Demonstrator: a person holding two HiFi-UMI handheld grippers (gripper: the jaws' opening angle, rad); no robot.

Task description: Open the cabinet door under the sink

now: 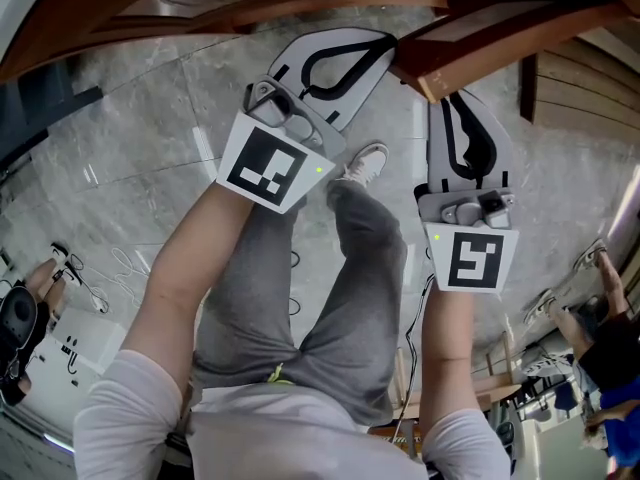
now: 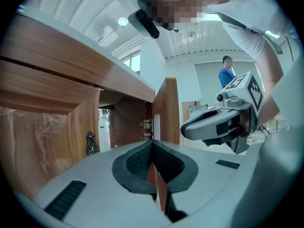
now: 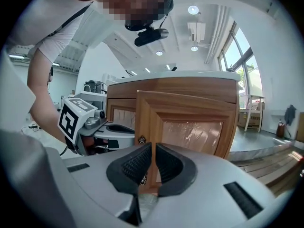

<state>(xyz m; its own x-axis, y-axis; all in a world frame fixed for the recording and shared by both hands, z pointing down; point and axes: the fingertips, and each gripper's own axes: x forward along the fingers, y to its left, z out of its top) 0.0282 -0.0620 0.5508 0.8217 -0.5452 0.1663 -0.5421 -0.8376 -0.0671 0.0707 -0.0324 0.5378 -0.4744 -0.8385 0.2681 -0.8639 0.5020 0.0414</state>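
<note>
The brown wooden cabinet door (image 1: 500,38) stands swung open at the top right of the head view, its corner just above my right gripper (image 1: 452,98). In the right gripper view the door (image 3: 190,127) fills the middle, and its dark metal handle (image 3: 141,140) shows beside the jaws. That gripper (image 3: 153,148) is shut with nothing in it. My left gripper (image 1: 375,46) points at the cabinet, also shut (image 2: 152,144) and empty. The left gripper view shows the open door edge-on (image 2: 166,110), the dark inside of the cabinet and a closed door with its handle (image 2: 91,143).
Grey marble floor (image 1: 150,138) lies under my legs and white shoe (image 1: 365,163). Cables and a white box (image 1: 60,353) are at the left. A person (image 1: 610,338) stands at the right, another in blue (image 2: 227,72) further off. Wooden boards (image 3: 270,160) lie beside the cabinet.
</note>
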